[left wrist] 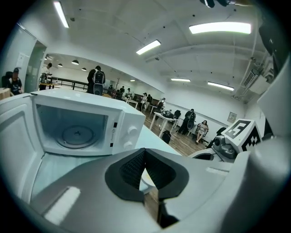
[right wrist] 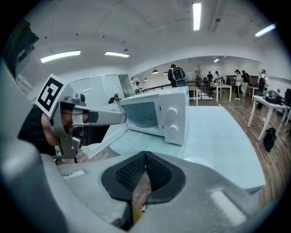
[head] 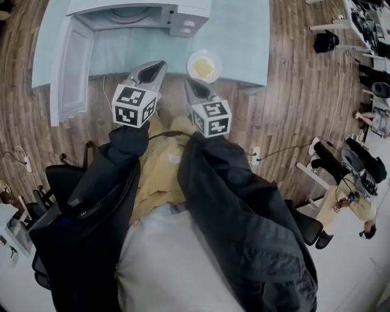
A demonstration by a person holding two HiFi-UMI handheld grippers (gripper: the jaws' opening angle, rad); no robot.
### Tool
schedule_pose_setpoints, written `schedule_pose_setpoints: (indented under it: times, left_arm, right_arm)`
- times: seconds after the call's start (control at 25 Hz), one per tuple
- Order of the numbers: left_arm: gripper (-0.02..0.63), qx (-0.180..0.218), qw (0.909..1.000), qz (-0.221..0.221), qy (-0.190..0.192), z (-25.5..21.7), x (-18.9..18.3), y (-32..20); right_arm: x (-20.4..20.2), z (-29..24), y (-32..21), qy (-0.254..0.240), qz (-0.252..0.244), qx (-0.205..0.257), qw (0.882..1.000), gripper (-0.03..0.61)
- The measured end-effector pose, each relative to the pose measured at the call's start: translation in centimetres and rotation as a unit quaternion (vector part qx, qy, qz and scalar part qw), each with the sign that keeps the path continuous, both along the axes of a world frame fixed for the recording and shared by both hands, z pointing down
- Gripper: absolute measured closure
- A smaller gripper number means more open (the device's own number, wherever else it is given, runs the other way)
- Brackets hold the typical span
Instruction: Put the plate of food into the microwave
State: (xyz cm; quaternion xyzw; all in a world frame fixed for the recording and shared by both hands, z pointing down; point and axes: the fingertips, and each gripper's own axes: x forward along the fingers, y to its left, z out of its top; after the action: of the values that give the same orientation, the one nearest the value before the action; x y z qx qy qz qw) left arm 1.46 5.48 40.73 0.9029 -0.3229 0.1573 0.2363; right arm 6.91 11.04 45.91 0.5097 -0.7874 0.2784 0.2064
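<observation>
Currently: plate of food (head: 203, 66) sits on the pale blue table (head: 244, 36), near its front edge, to the right of the microwave (head: 143, 15) and apart from it. Yellowish food on a white plate. Microwave door (head: 73, 67) swung fully open to the left; turntable (left wrist: 77, 135) bare inside.

Right gripper (head: 190, 85) hovers just short of the plate, not touching; fingers together, nothing between them. Left gripper (head: 159, 66) beside it, tip over the table edge in front of the open cavity; fingers likewise together, holding nothing.

Dark jacket sleeves (head: 244, 207) behind both grippers. Wood floor (head: 292, 116) around the table.
</observation>
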Motion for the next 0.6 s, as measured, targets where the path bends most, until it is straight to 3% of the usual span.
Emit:
schedule_pose_setpoints:
  times: [0.32,0.6]
  left_arm:
    - [0.617,-0.078,0.9957,0.039,-0.031,6.2,0.5,0.3]
    - [0.617,-0.177,0.9795,0.074,-0.062,12.3,3.9,3.6]
  right_arm:
    - [2.3,7.0,1.2,-0.007,0.046,-0.093,0.995,0.58]
    - [6.9,11.6,2.1,-0.013,0.06,-0.152,0.987,0.58]
